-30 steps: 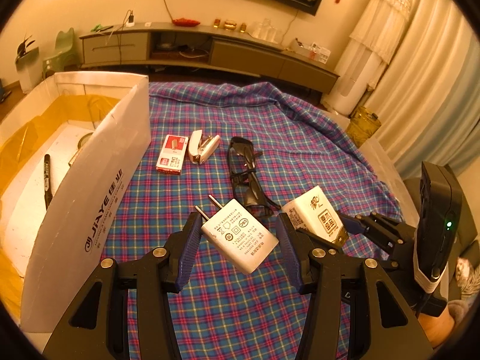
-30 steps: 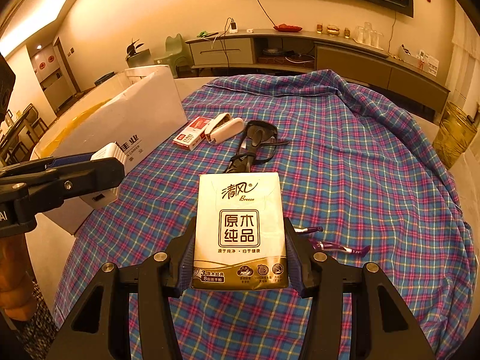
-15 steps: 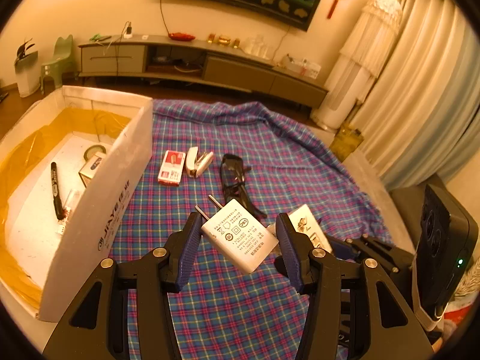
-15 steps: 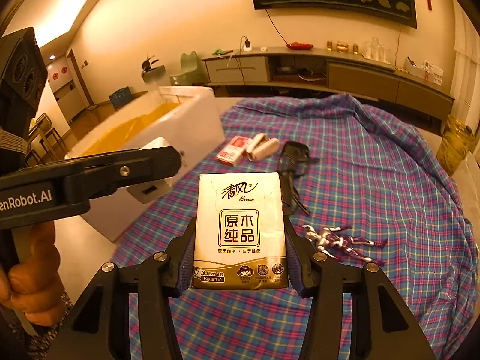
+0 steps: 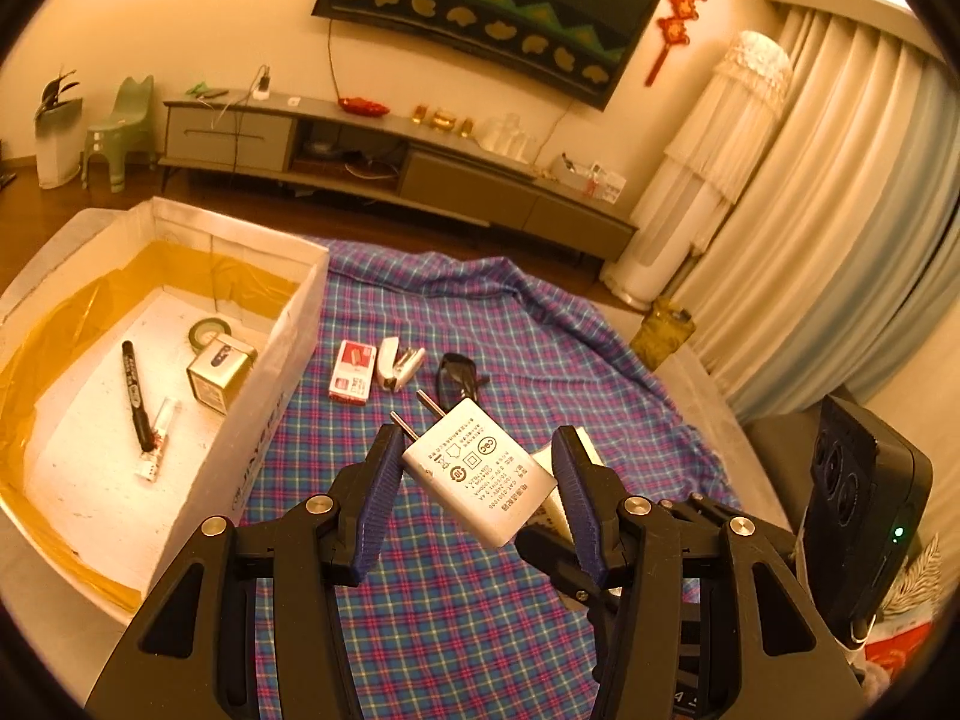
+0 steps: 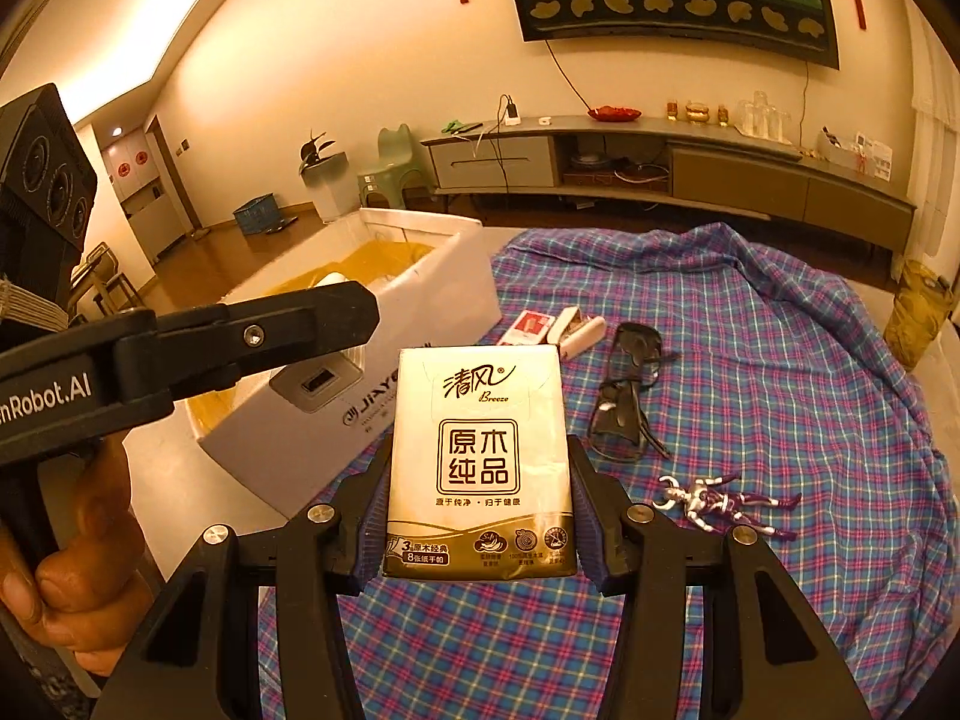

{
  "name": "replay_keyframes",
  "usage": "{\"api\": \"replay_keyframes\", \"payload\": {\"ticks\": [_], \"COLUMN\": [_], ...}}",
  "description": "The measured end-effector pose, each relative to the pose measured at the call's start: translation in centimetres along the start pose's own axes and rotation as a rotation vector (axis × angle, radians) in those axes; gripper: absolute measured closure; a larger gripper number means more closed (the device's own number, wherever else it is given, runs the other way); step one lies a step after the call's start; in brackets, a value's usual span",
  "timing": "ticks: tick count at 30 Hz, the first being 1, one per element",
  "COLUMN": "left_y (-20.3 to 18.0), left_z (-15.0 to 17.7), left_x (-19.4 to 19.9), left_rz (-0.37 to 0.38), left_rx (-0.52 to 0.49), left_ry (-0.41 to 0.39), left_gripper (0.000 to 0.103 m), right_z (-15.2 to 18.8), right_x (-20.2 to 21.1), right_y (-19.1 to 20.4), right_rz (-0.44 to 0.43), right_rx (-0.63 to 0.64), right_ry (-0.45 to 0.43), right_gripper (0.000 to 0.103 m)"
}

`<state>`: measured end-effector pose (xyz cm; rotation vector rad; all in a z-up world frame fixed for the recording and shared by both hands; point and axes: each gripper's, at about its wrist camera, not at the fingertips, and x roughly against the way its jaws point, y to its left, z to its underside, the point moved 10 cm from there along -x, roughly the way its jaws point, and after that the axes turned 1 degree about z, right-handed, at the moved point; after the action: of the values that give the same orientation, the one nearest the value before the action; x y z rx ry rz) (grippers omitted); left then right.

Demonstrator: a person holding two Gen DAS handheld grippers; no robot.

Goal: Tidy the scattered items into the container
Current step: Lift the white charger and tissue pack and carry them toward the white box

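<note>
A: Why are both lifted?
B: Likely carrying to the box [image 5: 300, 324], left of frame. Left gripper [image 5: 477, 468] clamps the charger [image 5: 480, 471]; right gripper [image 6: 477, 492] clamps the tissues [image 6: 480, 462].
A: What does only one view show?
B: Right view alone shows the figure [image 6: 720, 504], lower right; left view shows the box's pen [image 5: 133, 396].

The white box [image 5: 282, 360] stands open-topped; its near wall (upright, beside the plaid cloth [image 5: 480, 600]) bars any low entry.
</note>
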<state>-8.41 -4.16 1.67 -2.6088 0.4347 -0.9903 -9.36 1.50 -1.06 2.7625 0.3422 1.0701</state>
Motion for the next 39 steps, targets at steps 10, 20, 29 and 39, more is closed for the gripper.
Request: {"api": "replay_keyframes", "payload": {"ticks": [10, 20, 29, 39], "left_y": [1.3, 3.6, 7.0, 12.6], "left_z": [-1.2, -2.7, -4.4, -6.0], "left_x": [2.4, 3.9, 5.1, 5.9], "left_rz": [0.021, 0.037, 0.033, 0.028], "left_rx": [0.038, 0.092, 0.166, 0.321], "left_ry": [-0.052, -0.099, -0.137, -0.168], "left_gripper": [0.050, 0.050, 0.050, 0.050], "right_z": [-2.4, -4.8, -7.2, -9.5], "right_x": [1.2, 0.8, -0.9, -3.5], "right_y": [2.3, 5.3, 8.2, 10.7], "right_rz": [0.004, -0.010, -0.040, -0.064], "right_rx": [0.043, 0.090, 0.131, 0.191], "right_ry": [-0.024, -0.036, -0.037, -0.015], "right_gripper": [0.051, 0.051, 0.051, 0.051]}}
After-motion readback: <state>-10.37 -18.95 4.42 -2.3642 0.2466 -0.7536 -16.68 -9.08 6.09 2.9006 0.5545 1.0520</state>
